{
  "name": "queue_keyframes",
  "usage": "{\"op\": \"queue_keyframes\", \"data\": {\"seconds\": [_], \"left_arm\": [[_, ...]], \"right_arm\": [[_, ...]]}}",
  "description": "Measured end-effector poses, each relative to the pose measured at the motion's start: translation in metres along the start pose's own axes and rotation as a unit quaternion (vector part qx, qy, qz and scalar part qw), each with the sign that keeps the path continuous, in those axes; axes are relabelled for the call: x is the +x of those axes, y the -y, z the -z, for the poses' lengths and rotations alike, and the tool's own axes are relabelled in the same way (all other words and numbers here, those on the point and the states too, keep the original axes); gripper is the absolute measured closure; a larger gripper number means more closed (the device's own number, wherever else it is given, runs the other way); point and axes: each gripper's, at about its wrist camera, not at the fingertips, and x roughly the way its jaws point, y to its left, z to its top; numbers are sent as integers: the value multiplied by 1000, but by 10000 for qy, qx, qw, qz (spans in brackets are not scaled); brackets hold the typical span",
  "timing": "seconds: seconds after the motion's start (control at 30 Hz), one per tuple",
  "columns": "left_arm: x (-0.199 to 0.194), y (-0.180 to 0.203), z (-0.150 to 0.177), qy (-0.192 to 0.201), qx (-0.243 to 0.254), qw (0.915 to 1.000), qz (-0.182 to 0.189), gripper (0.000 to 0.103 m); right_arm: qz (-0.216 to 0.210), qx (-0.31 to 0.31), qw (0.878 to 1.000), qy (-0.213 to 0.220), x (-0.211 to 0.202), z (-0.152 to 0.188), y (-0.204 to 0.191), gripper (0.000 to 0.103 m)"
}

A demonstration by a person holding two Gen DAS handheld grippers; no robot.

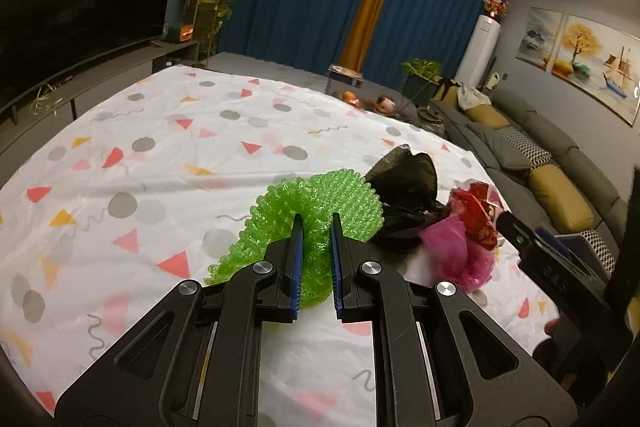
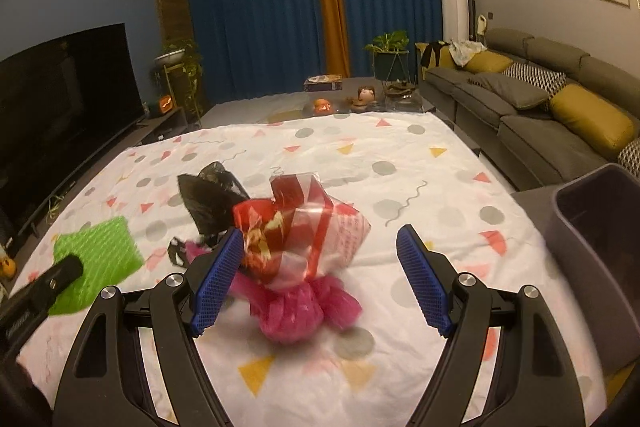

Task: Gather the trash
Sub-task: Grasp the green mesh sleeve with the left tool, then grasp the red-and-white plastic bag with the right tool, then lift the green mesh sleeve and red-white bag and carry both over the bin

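So far little of the collecting looks done: three pieces of trash are in sight, and the bin (image 2: 592, 227), at the right edge of the right wrist view, shows only its dark wall and rim, so I cannot tell what it holds.

One piece is in hand. The left gripper (image 1: 316, 227) has its blue pads pinched on the green mesh (image 1: 316, 203) at the centre of the left wrist view; the jaws stand narrow with the foam bunched between them. Whether it is clear of the cloth I cannot say. In the right wrist view the same mesh sits at the lower left, blurred, behind the left gripper's black tip.

The right gripper (image 2: 320, 243) stands wide, gripping nothing. Between its fingers, at centre frame, lies the red wrapper (image 2: 304, 223), with the pink bag (image 2: 300, 311) below it; neither pad touches them. The black bag (image 2: 212, 203) lies just up and left of the wrapper, touching it.

By my reckoning the mesh needs carrying to the bin, and the other three bits remain to be picked up from the sheet (image 2: 400, 167).

The mesh is a bright green foam net, ribbed and springy, curled into a ruffled fan. The wrapper is crinkled, glossy and partly clear; the pink bag is thin and bunched; the black one is crumpled into a peak.
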Motion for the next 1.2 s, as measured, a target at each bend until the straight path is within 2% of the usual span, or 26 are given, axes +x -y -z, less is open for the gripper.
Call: {"op": "queue_keyframes", "data": {"seconds": [0.27, 0.37, 0.43, 0.5, 0.63, 0.8, 1.2], "left_arm": [[2, -1, 5, -8, 71, 10000, -62, 92], [2, 0, 5, 5, 86, 9999, -66, 92], [1, 1, 5, 9, 98, 9999, -70, 92], [2, 1, 6, -1, 104, 9999, -66, 91], [3, 1, 6, -11, 114, 9999, -74, 91], [2, 4, 8, -29, 146, 9999, -74, 91], [1, 6, 8, -4, 173, 9998, -11, 91]], "right_arm": [[-188, 100, 9993, -298, 26, 2, -3, 28], [-307, 4, 9986, -423, 31, 6, -10, 38], [-377, -110, 9980, -504, 34, 11, -15, 51], [-401, -199, 9976, -538, 35, 14, -18, 57], [-521, -131, 9974, -485, 30, 13, -14, 63], [-536, 21, 9980, -334, 19, 9, -3, 66], [-694, 386, 9967, 155, -22, -5, 16, 67]]}}
